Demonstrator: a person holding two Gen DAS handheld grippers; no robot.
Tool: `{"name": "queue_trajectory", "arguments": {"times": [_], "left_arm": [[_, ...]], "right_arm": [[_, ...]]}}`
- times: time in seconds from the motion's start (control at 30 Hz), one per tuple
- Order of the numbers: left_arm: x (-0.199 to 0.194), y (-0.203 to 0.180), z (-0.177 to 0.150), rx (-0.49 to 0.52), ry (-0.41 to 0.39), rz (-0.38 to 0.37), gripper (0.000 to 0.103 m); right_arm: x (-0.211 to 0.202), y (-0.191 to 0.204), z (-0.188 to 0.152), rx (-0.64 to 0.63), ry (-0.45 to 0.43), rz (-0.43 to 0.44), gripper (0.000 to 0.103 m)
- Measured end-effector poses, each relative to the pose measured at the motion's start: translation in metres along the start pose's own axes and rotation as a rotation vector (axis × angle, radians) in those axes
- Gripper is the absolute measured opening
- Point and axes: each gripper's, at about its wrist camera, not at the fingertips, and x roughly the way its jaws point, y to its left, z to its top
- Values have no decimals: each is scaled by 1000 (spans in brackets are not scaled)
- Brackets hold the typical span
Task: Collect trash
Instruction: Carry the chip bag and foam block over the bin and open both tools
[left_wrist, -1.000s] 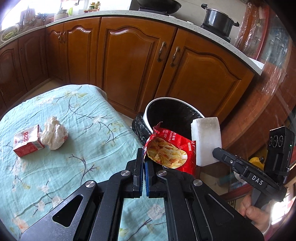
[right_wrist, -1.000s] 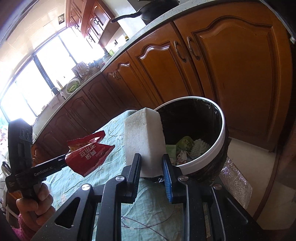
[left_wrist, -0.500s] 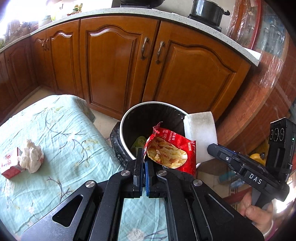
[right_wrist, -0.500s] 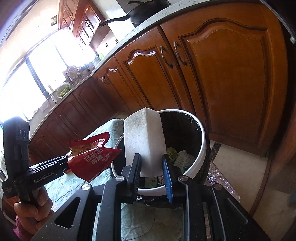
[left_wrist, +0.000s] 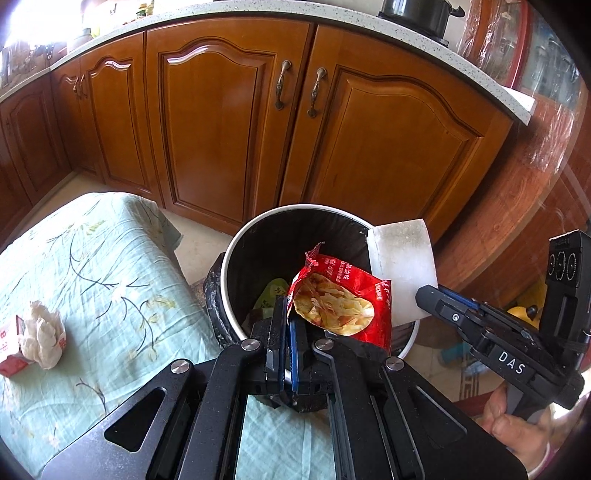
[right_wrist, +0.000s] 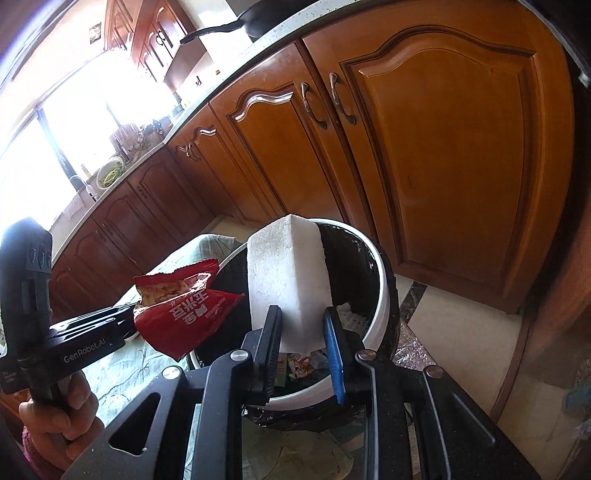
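Both of my hands have carried their loads from over the cloth-covered counter (left_wrist: 110, 266) toward the trash bin (left_wrist: 236, 254), and the bin's black-lined mouth now sits squarely below and ahead of both grippers, where a second ago it was only a rim behind the load. My left gripper (left_wrist: 287, 321) has its jaws pinched fully together on the bottom corner of the red chip bag (left_wrist: 343, 295), which hangs out over the bin's opening; my right gripper (right_wrist: 304, 332) has its jaws narrowed onto the lower end of the white foam block (right_wrist: 288, 273), which stands above the bin's near rim. For the task, I judge that this puts both pieces about ready to be let go, since earlier wrappers already lie at the bottom. The chip bag's long axis runs slantwise, its torn open mouth pointing up and away from my left jaws toward the cabinets (left_wrist: 229, 122). The foam block's long axis is close to upright, tipped slightly away from me, gripped end low and free end high. Two pieces remain on the counter, off to the left: a crumpled tissue (left_wrist: 40, 336) touching a small red-and-white carton (left_wrist: 9, 347) (mostly cut off at the picture's edge).
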Motion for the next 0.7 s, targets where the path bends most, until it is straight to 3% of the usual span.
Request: {"name": "queue_trajectory", "arguments": {"times": [0.53, 0.7], "left_arm": [[29, -1, 6, 20, 55, 24, 1], [33, -3, 8, 20, 64, 33, 1]], "right_arm": [[12, -2, 8, -25, 44, -39, 24], [18, -4, 11, -23, 61, -45, 29]]}}
